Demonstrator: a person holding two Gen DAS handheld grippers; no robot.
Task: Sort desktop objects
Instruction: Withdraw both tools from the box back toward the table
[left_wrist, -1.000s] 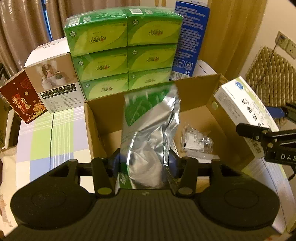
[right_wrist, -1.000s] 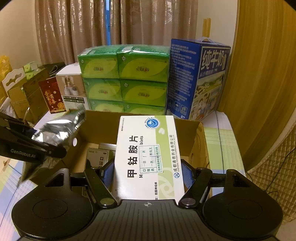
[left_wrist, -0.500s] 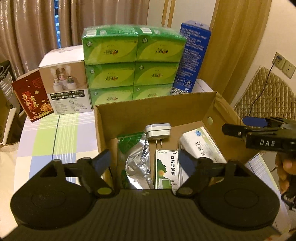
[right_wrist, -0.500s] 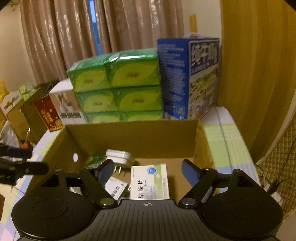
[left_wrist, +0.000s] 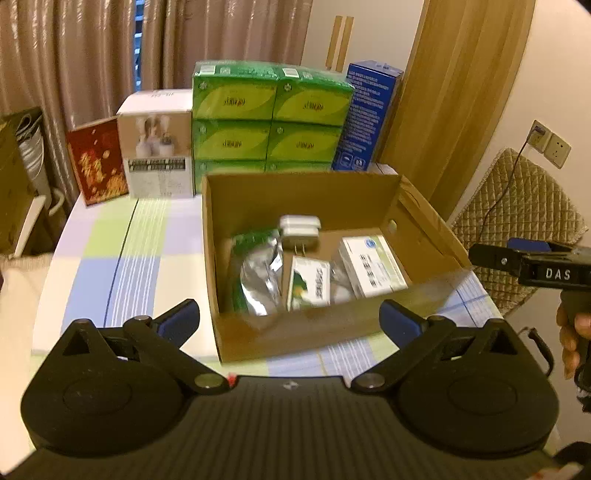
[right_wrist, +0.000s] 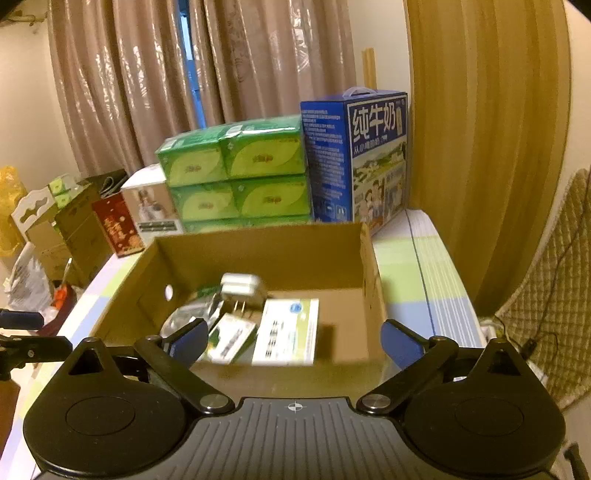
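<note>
An open cardboard box (left_wrist: 295, 192) (right_wrist: 258, 247) stands on the checked tablecloth. Inside lie a silver and green foil pouch (left_wrist: 258, 273) (right_wrist: 188, 314), a white plug adapter (left_wrist: 299, 229) (right_wrist: 240, 288), a small green and white medicine box (left_wrist: 308, 282) (right_wrist: 231, 338) and a white tablet box (left_wrist: 373, 266) (right_wrist: 286, 330). My left gripper (left_wrist: 290, 321) hangs open and empty in front of the box's near wall. My right gripper (right_wrist: 293, 341) is open and empty too, above the near wall. In the left wrist view the right gripper (left_wrist: 528, 264) shows at the right edge.
Behind the box stand stacked green tissue packs (left_wrist: 269, 118) (right_wrist: 236, 173), a blue milk carton (left_wrist: 369, 114) (right_wrist: 369, 158), a white product box (left_wrist: 157, 147) and a red box (left_wrist: 98, 162). A quilted chair back (left_wrist: 517, 218) is at the right. Tablecloth (left_wrist: 122, 266) lies left of the box.
A second ago each gripper was shut on an item over the box, left on the pouch, right on the tablet box. Both items now lie in the box; both grippers have opened and pulled back.
</note>
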